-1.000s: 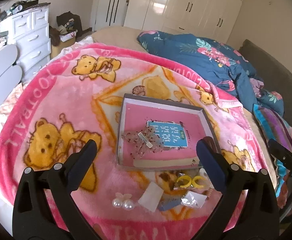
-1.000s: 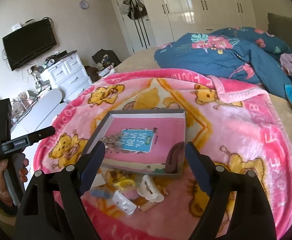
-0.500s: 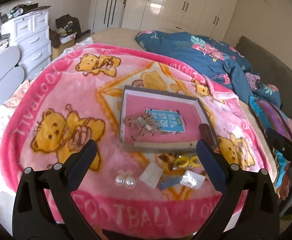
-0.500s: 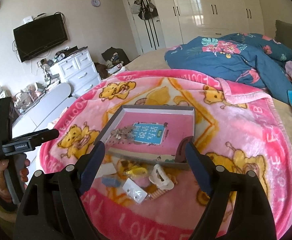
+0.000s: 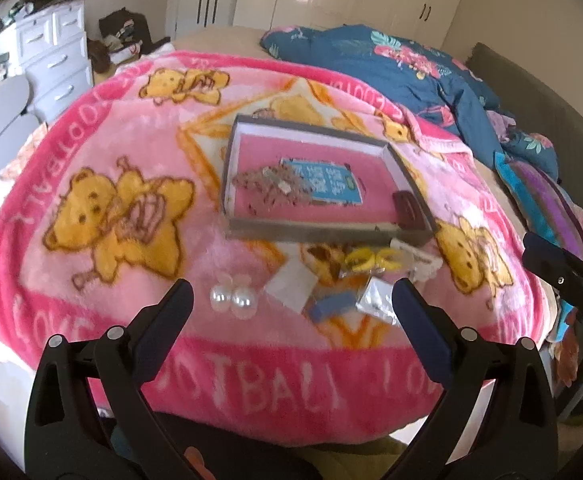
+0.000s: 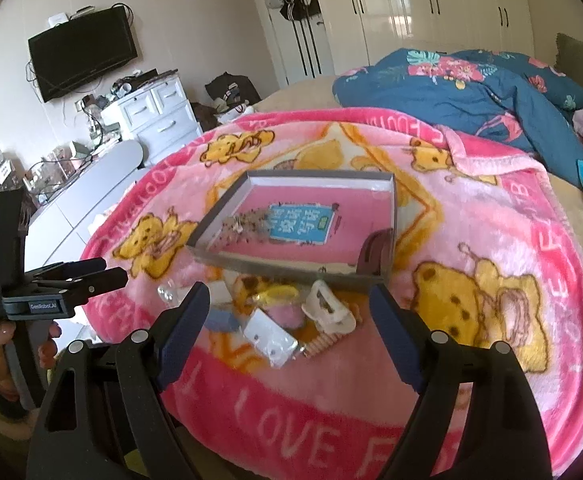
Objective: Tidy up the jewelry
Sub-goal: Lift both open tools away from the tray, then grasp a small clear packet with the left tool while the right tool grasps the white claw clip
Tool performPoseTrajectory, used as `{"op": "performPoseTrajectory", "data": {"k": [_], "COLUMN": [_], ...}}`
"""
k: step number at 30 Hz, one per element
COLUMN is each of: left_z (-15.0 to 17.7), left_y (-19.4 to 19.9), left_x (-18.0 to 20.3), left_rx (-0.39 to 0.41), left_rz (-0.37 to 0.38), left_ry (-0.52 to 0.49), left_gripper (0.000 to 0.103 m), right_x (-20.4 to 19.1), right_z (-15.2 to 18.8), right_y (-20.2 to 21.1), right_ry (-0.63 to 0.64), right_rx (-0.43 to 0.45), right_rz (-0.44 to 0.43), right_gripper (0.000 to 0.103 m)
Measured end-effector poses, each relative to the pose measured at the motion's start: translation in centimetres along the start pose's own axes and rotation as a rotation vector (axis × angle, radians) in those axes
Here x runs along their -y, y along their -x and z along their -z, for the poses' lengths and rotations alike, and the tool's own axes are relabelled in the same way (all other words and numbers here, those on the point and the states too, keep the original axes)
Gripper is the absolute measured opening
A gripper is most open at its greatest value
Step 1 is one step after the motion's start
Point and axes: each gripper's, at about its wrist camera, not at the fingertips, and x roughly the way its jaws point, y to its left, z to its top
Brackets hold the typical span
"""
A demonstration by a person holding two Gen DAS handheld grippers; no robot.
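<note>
Jewelry pile [image 5: 343, 284] farther from both claws than before; left claw [image 5: 291, 304], right claw [image 6: 289, 308] wide, empty.

Right claw [image 6: 289, 312] wide open, empty, above the bed's near edge. Gray tray [image 6: 390, 216] mid pink blanket [image 6: 491, 240]; white hair clip [image 6: 327, 310], plastic packets [image 6: 269, 334] scattered just before it.

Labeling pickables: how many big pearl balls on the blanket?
2. Both pearl balls lie side by side, touching, on the pink blanket left of the loose pile, outside the tray. Others could hide under the pile.
</note>
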Motion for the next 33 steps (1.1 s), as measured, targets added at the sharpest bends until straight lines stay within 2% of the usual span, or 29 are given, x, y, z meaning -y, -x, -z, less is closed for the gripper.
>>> {"op": "performPoseTrajectory", "data": {"k": [8, 20, 25, 27, 30, 33], "left_z": [2.6, 4.7, 4.5, 4.4, 4.0, 3.6], "left_y": [-1.8, -4.0, -5.1, -5.6, -6.4, -7.4], "left_x": [-0.2, -0.3, -0.9, -1.3, -2.1, -2.7], "left_rx": [-0.057, -0.110, -0.124, -0.123, -0.136, -0.155], "left_rz": [0.025, 0.073, 0.121, 0.132, 0.174, 0.216], "left_ry": [0.014, 0.036, 0.091, 0.120, 0.187, 0.241], "left_gripper": [0.093, 0.092, 0.075, 0.060, 0.049, 0.046], "right_x": [0.6, 0.7, 1.1, 1.3, 1.6, 1.7], "right_z": [2.5, 5.4, 5.9, 5.8, 5.7, 5.5], "right_y": [-1.4, -3.0, -3.7, -4.1, -4.5, -5.1], "right_ry": [0.012, 0.052, 0.051, 0.049, 0.045, 0.046], "right_rx": [-0.056, -0.102, -0.112, -0.115, -0.118, -0.121], "right_rz": [0.025, 0.060, 0.072, 0.078, 0.081, 0.089], "right_gripper": [0.081, 0.081, 0.081, 0.081, 0.081, 0.081]}}
